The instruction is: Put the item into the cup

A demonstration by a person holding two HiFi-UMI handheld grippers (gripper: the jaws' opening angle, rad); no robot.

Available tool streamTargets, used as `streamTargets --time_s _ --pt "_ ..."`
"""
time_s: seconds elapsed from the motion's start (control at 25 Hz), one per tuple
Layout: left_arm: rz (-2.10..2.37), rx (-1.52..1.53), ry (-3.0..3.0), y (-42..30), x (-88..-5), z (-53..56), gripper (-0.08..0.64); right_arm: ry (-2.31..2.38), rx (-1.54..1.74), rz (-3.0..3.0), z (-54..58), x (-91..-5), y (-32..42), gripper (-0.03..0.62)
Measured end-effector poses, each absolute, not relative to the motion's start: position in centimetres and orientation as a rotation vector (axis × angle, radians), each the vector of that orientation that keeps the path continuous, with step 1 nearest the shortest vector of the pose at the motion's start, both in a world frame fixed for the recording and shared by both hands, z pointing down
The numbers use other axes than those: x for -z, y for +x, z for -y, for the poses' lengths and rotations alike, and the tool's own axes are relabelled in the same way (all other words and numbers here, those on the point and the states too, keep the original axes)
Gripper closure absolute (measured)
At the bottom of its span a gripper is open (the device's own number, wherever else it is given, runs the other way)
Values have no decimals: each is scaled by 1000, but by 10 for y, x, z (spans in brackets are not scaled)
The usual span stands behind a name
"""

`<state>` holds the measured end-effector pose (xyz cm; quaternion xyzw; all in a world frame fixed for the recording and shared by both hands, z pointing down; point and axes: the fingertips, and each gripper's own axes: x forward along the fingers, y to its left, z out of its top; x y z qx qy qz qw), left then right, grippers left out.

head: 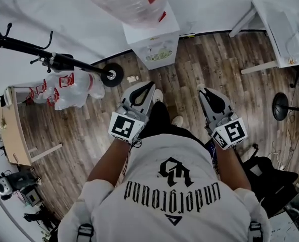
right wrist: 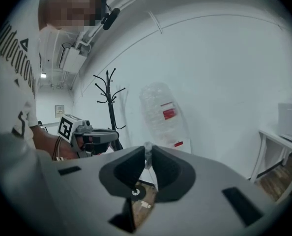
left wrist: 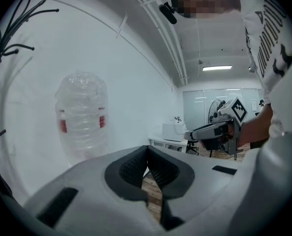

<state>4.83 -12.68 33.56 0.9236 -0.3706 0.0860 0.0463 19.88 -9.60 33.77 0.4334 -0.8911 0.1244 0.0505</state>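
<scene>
Your right gripper (right wrist: 146,159) is closed on a small pale item (right wrist: 146,150), which is pinched right at the tips of its jaws. The item looks like a narrow sliver. Its long axis runs along the seam between the pads and points forward, away from your hand, with its far end just showing over the tips. What it is cannot be made out.

Your left gripper (left wrist: 147,150) is closed as well, its tips meeting with nothing between them. You hold both grippers in front of your waist, side by side and apart, above the wood floor (head: 200,59).

Ahead of both grippers stands a white water dispenser (head: 152,42) carrying a big clear bottle (right wrist: 160,113). A black coat rack (right wrist: 111,100) stands off to the left of your left gripper.
</scene>
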Motion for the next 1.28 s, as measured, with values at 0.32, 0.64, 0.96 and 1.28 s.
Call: streamTargets --time_s 0.32,0.64,0.96,1.28 --pt "1076 -376 2786 35 -396 201 552 1216 -416 2668 177 -409 157 540" --pt "1031 -446 2784 11 -468 259 552 1062 -501 2566 242 -516 117 538" --pt "972 -536 2756 2 -558 283 552 1034 -599 2453 284 -637 94 537" --pt "948 -573 2684 14 -654 311 551 1024 -652 2361 319 -745 81 532"
